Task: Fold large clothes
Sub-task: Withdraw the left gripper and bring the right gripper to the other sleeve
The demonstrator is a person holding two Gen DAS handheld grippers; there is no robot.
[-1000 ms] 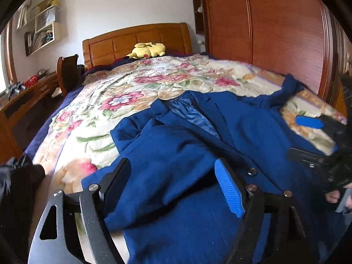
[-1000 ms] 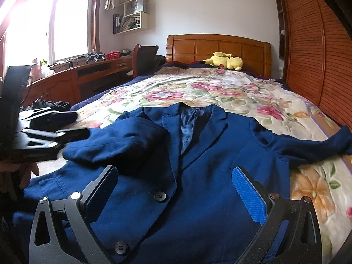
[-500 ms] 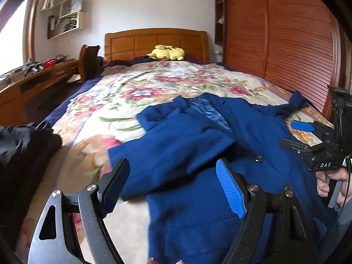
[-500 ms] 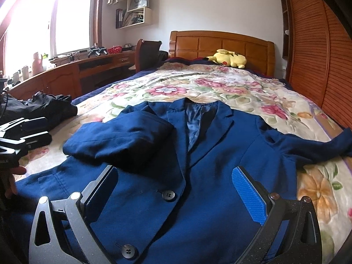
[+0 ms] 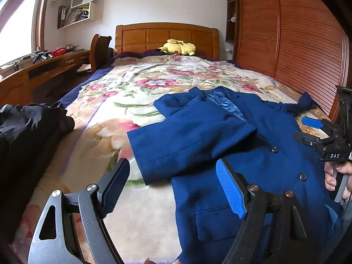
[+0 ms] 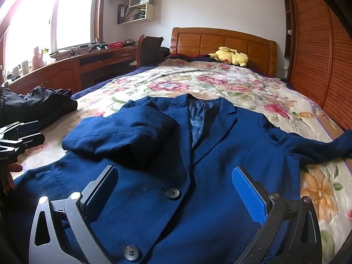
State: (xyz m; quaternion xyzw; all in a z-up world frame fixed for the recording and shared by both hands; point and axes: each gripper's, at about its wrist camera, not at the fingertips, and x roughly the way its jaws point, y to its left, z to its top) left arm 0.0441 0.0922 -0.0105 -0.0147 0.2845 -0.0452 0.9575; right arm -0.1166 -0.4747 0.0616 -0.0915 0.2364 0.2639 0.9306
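A navy blue suit jacket (image 6: 167,189) lies face up on the floral bedspread (image 6: 220,83), collar toward the wooden headboard (image 6: 222,41) and hem toward the person holding the tools. One sleeve (image 6: 118,136) is already folded across the chest; the other sleeve (image 6: 316,147) is stretched out flat toward the slatted wardrobe doors (image 6: 319,44).

The left gripper (image 5: 169,187) hangs over the jacket's side edge near the hem, its jaws wide apart with nothing between them. The right gripper (image 6: 176,195) hovers above the buttoned front, jaws likewise spread and empty; a button (image 6: 172,193) shows between them.

This looks like lined, tailored cloth: heavier than a shirt, with some body in the lapels and shoulders, so I would expect it to hold a crease along its seams rather than flop. The glossy lining (image 6: 198,118) showing at the neck is probably slippery, which means the layers may slide over one another if only the outer cloth is pinched. The safest holds would be the sleeve cuff, the hem corners, or the shoulder seam, where the fabric is doubled and thick enough for the pads to bite. The buttons are best avoided, being hard and likely to slip.

A dark garment (image 6: 37,103) lies bundled at the bed's edge beside the desk (image 6: 66,70), and a yellow plush toy (image 6: 230,56) rests by the headboard. I can't tell from here whether the far cuff hangs off the mattress.
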